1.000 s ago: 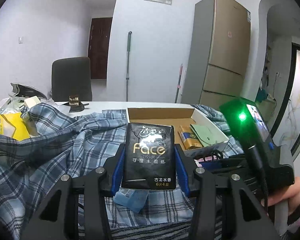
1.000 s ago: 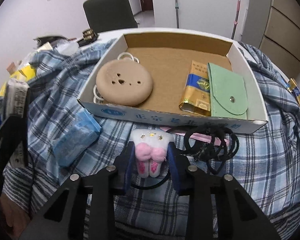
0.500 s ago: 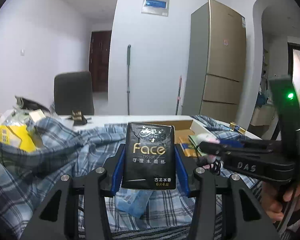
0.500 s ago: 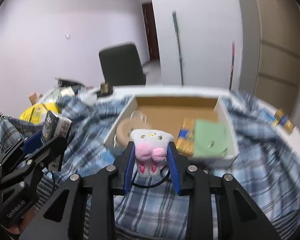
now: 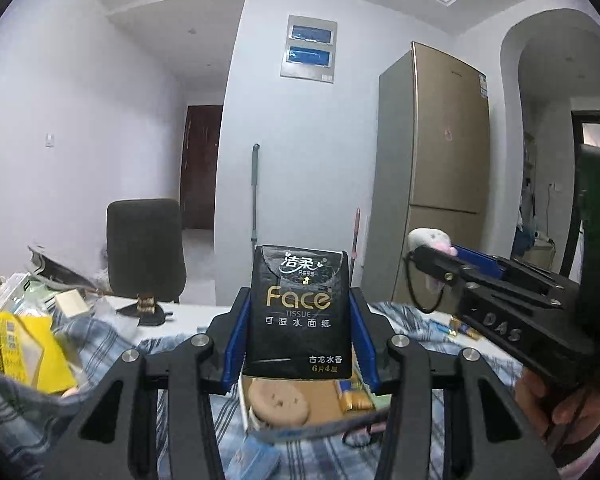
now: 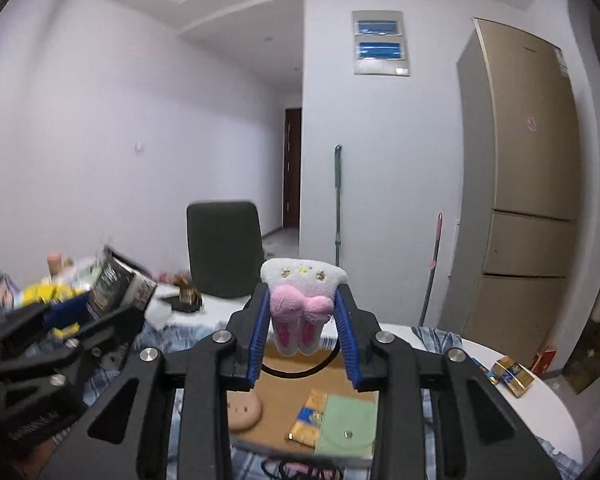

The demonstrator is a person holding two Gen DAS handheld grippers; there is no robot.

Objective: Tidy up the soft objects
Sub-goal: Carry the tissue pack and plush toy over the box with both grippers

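Observation:
My left gripper [image 5: 299, 334] is shut on a black "Face" tissue pack [image 5: 298, 312], held upright in the air above the cardboard box [image 5: 320, 400]. My right gripper [image 6: 302, 326] is shut on a white and pink plush hair tie [image 6: 302, 300], whose black elastic loop hangs below, also raised over the box [image 6: 284, 396]. The box holds a tan round pad [image 6: 242, 410], a gold packet [image 6: 310, 418] and a green pouch [image 6: 348, 426]. The right gripper shows in the left wrist view [image 5: 432, 258], and the left gripper with its pack shows in the right wrist view [image 6: 116, 284].
A blue plaid cloth [image 5: 100, 344] covers the white table. A yellow bag [image 5: 16, 352] and clutter lie at the left. A blue tissue pack [image 5: 254, 458] lies before the box. Black cords [image 6: 300, 470] lie by the box front. A dark chair [image 6: 224, 248] and a fridge [image 6: 528, 200] stand behind.
Both grippers have risen and tilted up, each still holding its object. The box and table have dropped to the bottom of both views, and the room fills the frames.

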